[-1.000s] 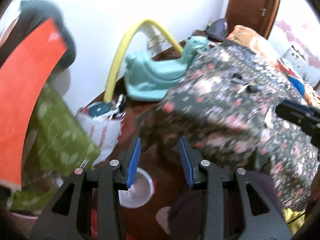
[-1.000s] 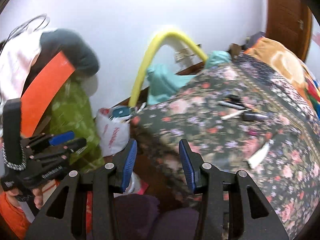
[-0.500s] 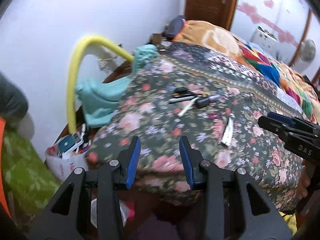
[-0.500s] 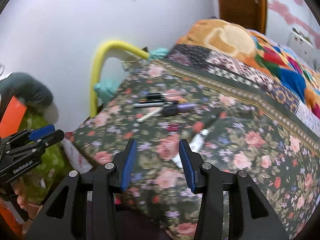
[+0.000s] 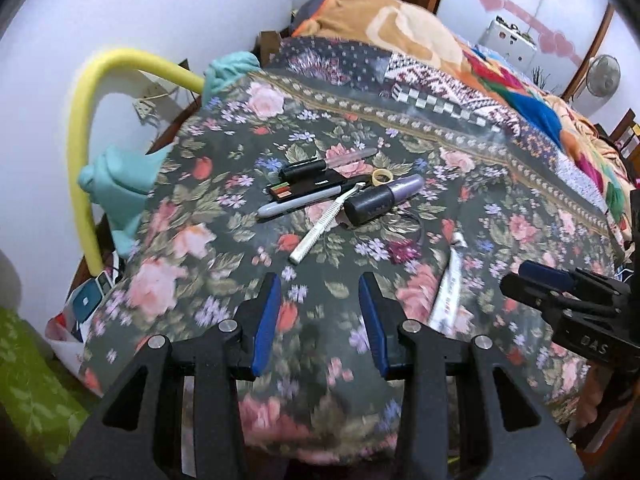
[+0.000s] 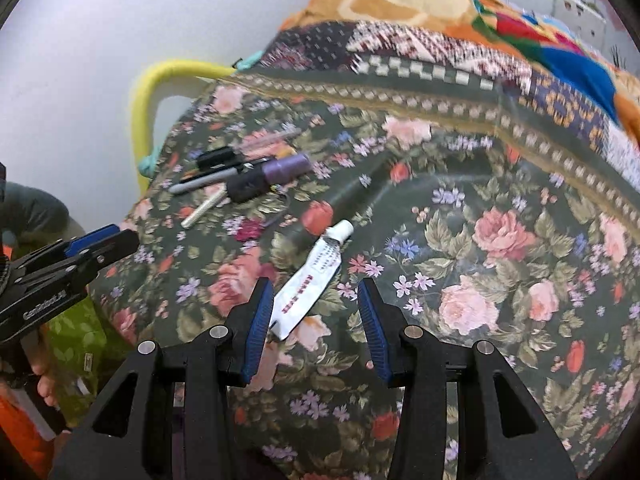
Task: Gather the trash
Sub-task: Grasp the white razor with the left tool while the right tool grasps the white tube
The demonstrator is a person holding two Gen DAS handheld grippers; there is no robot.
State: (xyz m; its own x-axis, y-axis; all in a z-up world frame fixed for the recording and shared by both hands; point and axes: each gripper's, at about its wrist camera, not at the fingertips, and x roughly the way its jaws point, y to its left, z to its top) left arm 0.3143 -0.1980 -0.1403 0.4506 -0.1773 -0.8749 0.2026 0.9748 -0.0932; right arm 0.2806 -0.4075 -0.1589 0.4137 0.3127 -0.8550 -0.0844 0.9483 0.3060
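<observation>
A flattened white tube (image 6: 310,282) with red print lies on the floral bedspread (image 6: 480,240), just ahead of my open, empty right gripper (image 6: 316,308); it also shows in the left wrist view (image 5: 450,286). Farther off lies a cluster: a black and purple bottle (image 5: 380,199), a grey pen (image 5: 296,204), a black case (image 5: 306,186), a white comb-like stick (image 5: 320,230) and a small tape ring (image 5: 382,177). My left gripper (image 5: 320,304) is open and empty, hovering over the bed's near edge. The cluster also shows in the right wrist view (image 6: 256,178).
A yellow foam tube (image 5: 86,120) arches by the white wall at the left. A white plastic bag (image 5: 76,320) with items sits on the floor beside a green bag (image 5: 28,380). Colourful blankets (image 5: 500,80) cover the far bed.
Both grippers swung from the floor and the bags up and right over the bed. The items on the bedspread are now closer, and the tube lies right before the right gripper.
</observation>
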